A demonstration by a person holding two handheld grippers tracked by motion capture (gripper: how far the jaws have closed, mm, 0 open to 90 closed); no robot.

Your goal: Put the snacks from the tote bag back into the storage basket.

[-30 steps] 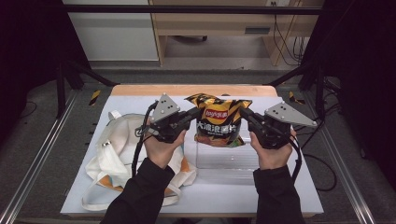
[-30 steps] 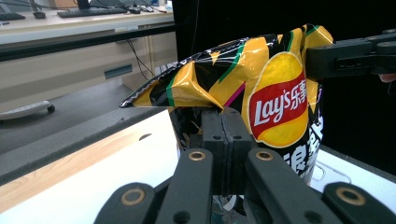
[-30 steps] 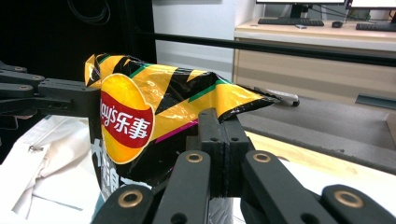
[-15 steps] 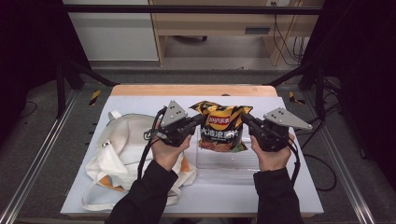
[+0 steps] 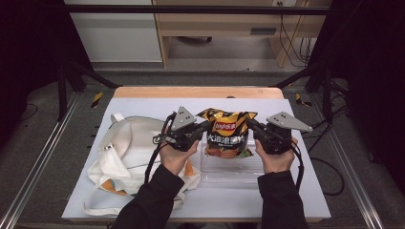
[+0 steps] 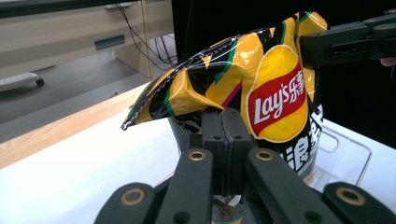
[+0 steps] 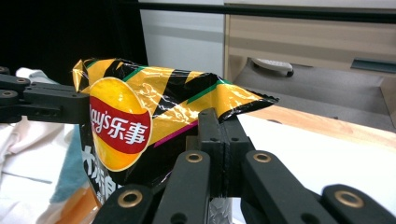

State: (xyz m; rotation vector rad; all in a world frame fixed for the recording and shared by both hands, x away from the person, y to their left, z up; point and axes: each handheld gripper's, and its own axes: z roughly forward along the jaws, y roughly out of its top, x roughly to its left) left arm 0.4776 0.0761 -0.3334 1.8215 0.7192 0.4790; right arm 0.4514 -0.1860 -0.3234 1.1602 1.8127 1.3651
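A yellow and black Lay's chip bag [image 5: 227, 133] hangs upright between both grippers, over a clear plastic tray [image 5: 231, 164] on the white table. My left gripper [image 5: 206, 127] is shut on the bag's left top corner. In the left gripper view the chip bag [image 6: 261, 79] rises behind the closed left gripper [image 6: 225, 116], and the other gripper's black jaws pinch its far corner. My right gripper [image 5: 249, 125] is shut on the right top corner. In the right gripper view the chip bag [image 7: 154, 107] spreads to the left of the closed right gripper [image 7: 219, 121].
A white cloth tote bag [image 5: 126, 152] with orange and blue print lies on the left half of the table [image 5: 305, 191]. A wooden strip [image 5: 196, 92] runs along the table's far edge. Metal frame rails stand at both sides.
Both hands have come down and slightly toward me with the chip bag held between them, so the bag hangs lower, close over the clear tray.
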